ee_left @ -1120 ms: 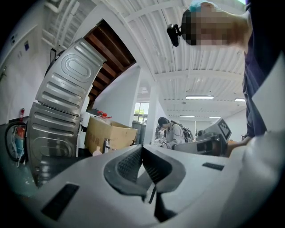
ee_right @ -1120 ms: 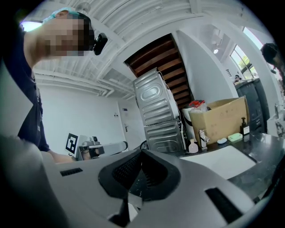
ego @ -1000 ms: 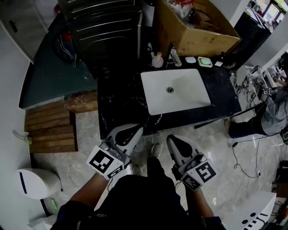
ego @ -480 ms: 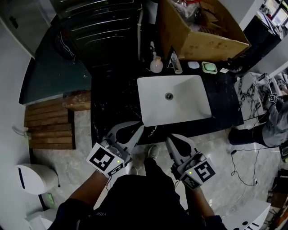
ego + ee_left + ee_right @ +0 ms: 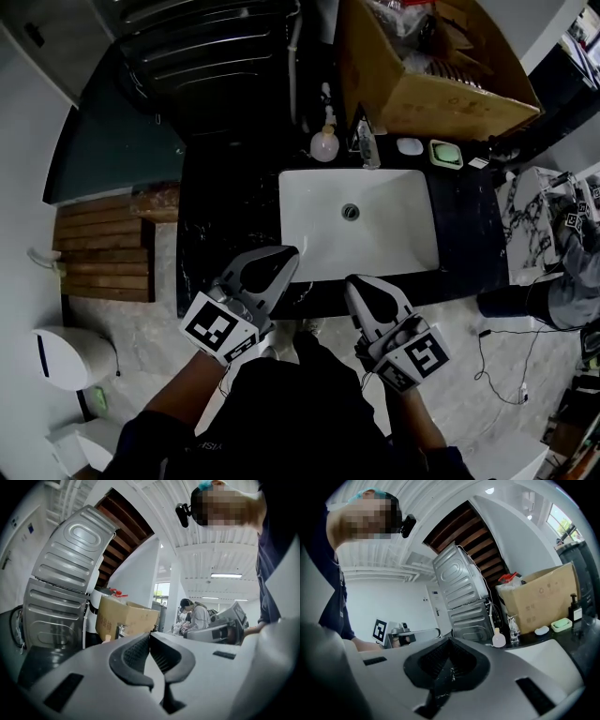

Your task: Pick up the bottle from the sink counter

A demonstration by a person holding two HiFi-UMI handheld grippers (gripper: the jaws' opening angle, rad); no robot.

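Poised at the sink's (image 5: 394, 230) front rim: left hand-held gripper (image 5: 292, 252) and right hand-held gripper (image 5: 352, 281) pressed together, empty, with pump bottle (image 5: 324, 145) behind the sink seemingly beyond reach.

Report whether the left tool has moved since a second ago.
Yes. The left tool advanced toward the sink; its tip now overlaps the sink's front-left corner.

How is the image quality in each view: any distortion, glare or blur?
Head view: sharp; the white sink looks very bright against the dark counter. Left gripper view: strong fisheye bending, black corners, glare at the ceiling lamp. Right gripper view: the same bending; the bottle is clear.
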